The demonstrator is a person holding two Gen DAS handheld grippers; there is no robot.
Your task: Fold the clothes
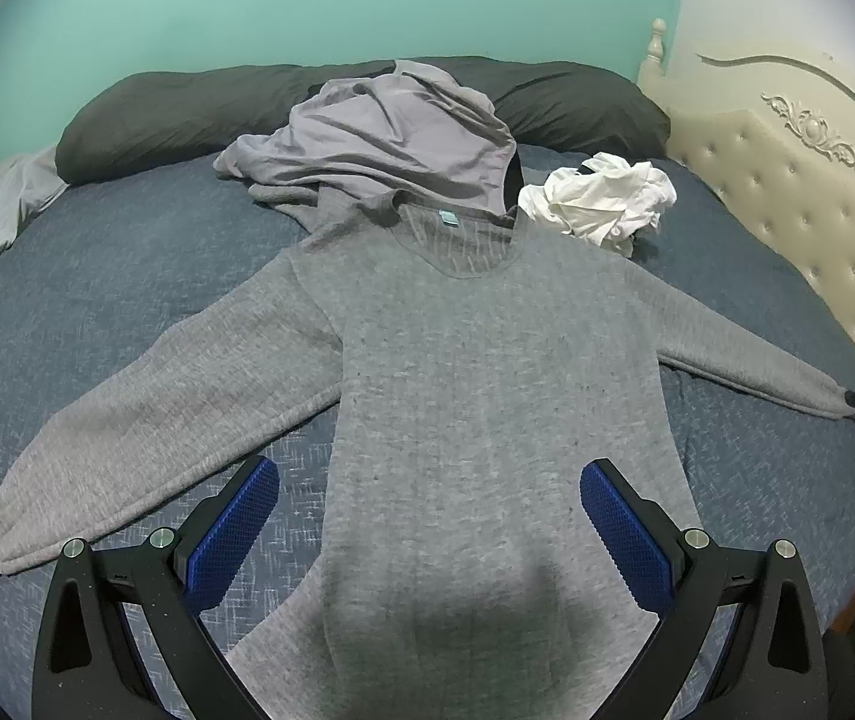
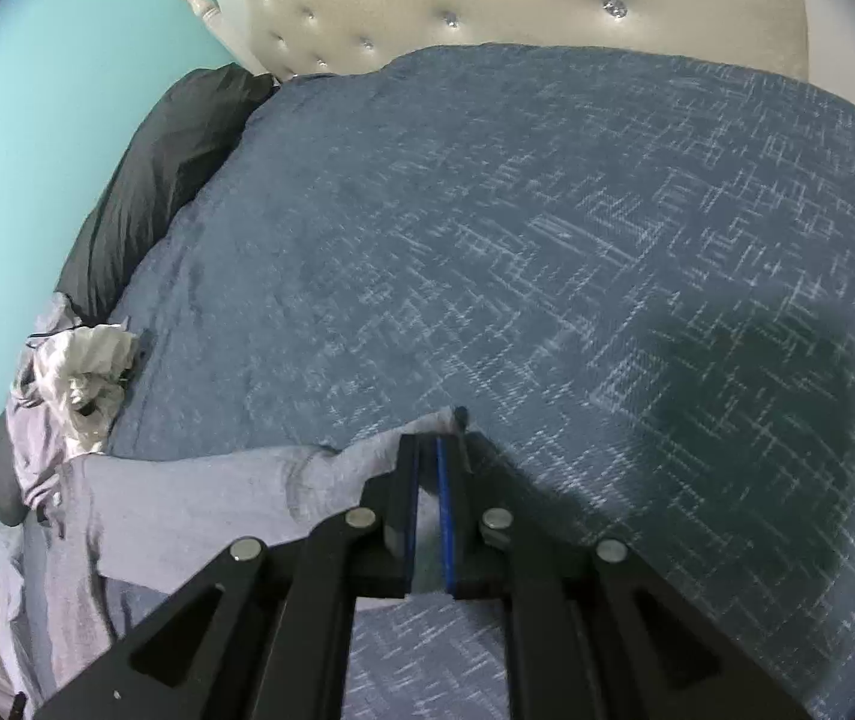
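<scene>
Gripping a sleeve cuff, the right gripper had its fingers clamped on the grey sweater spread flat on the bed.
Nearer the hem, the left gripper hovered with fingers wide apart; beyond the collar lay a lilac garment, crumpled white cloth and a dark pillow.

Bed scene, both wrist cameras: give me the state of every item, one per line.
Grey knit long-sleeved sweater: spread flat, unfolded.
Lilac-grey garment: crumpled.
White cloth: crumpled.
Left gripper: open, empty.
Right gripper: shut on the sweater's cuff.
</scene>
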